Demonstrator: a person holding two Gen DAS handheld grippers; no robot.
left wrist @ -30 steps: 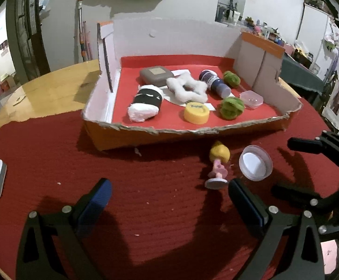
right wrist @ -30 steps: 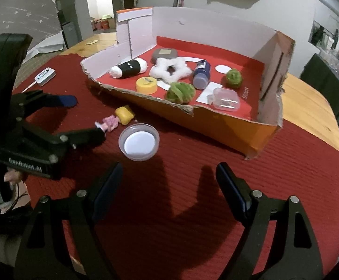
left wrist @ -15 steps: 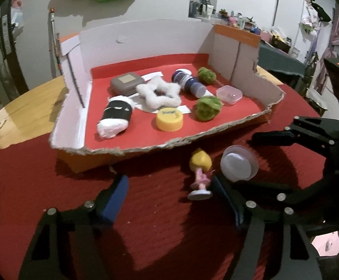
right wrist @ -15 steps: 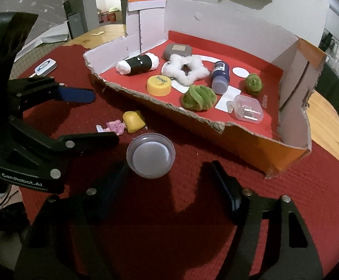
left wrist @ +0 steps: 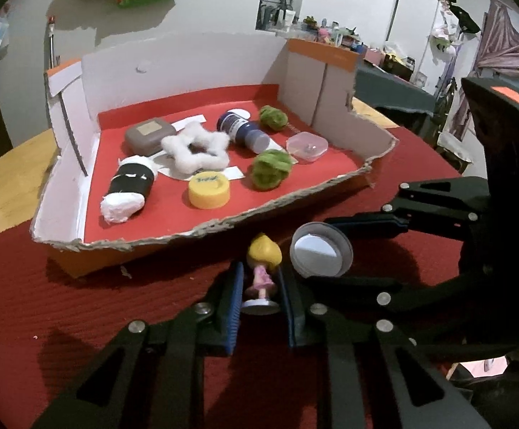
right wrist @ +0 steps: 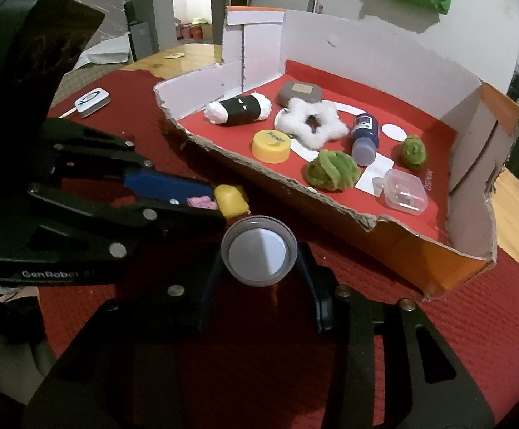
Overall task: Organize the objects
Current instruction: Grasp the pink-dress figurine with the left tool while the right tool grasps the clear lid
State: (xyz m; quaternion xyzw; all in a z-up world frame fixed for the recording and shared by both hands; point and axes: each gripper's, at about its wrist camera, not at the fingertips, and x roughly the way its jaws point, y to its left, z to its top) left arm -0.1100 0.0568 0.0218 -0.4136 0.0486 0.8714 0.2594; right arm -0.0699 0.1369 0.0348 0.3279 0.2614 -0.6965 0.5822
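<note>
Right claw closing on round clear-rimmed lid, left claw closing on yellow-headed figurine beside it, torn cardboard box of sundries behind, red-covered tabletop.

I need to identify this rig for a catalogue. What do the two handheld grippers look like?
Both the left gripper and right gripper are black linkage frames with silver rivets and blue pads on the fingers. The left one's body carries white "GenRobot" lettering; the right one's has an orange sticker.
</note>
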